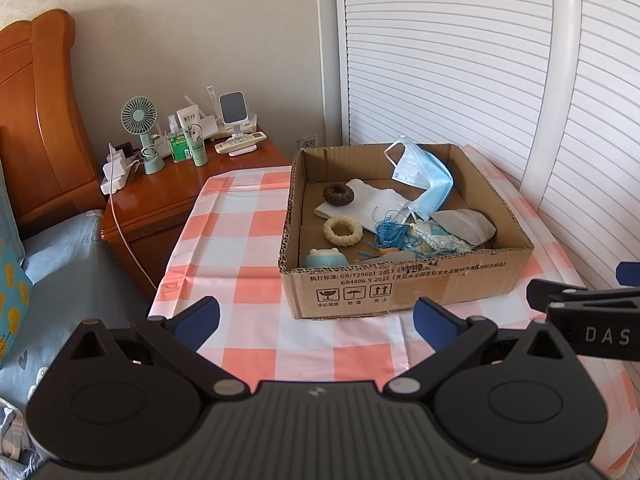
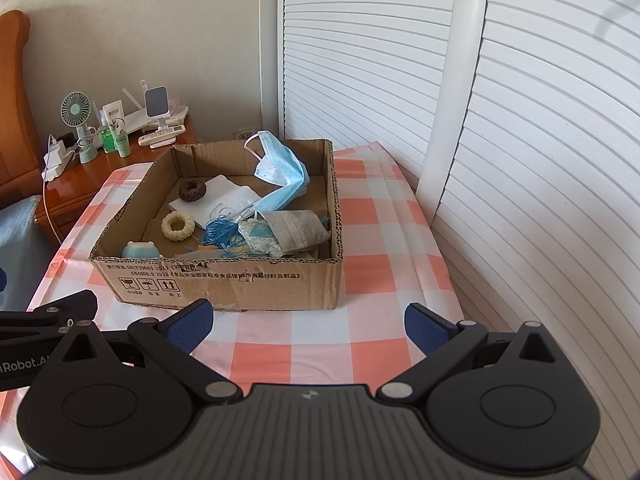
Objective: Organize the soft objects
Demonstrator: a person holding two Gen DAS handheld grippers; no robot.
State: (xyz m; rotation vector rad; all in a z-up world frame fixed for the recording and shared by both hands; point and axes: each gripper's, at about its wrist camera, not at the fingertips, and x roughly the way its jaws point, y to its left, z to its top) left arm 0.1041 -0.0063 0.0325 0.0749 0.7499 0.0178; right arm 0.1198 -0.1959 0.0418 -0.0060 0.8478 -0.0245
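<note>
An open cardboard box [image 1: 404, 288] [image 2: 224, 284] stands on the checked tablecloth. It holds a blue face mask [image 1: 428, 176] [image 2: 284, 176] draped over the back wall, a brown scrunchie [image 1: 339, 197] [image 2: 192, 190], a cream scrunchie [image 1: 343, 231] [image 2: 178, 226], white cloth [image 1: 380, 200], blue string [image 1: 390, 234], a grey pouch [image 1: 466, 224] [image 2: 294, 228] and a pale blue toy [image 1: 324, 258] [image 2: 140, 249]. My left gripper [image 1: 316, 322] is open and empty before the box. My right gripper [image 2: 308, 326] is open and empty before the box's right corner.
A wooden nightstand [image 1: 168, 200] at the left carries a small fan [image 1: 140, 120], bottles, a remote and chargers. A bed with blue bedding [image 1: 72, 264] lies at the near left. White louvred doors [image 1: 440, 60] stand behind and right of the table [image 2: 384, 248].
</note>
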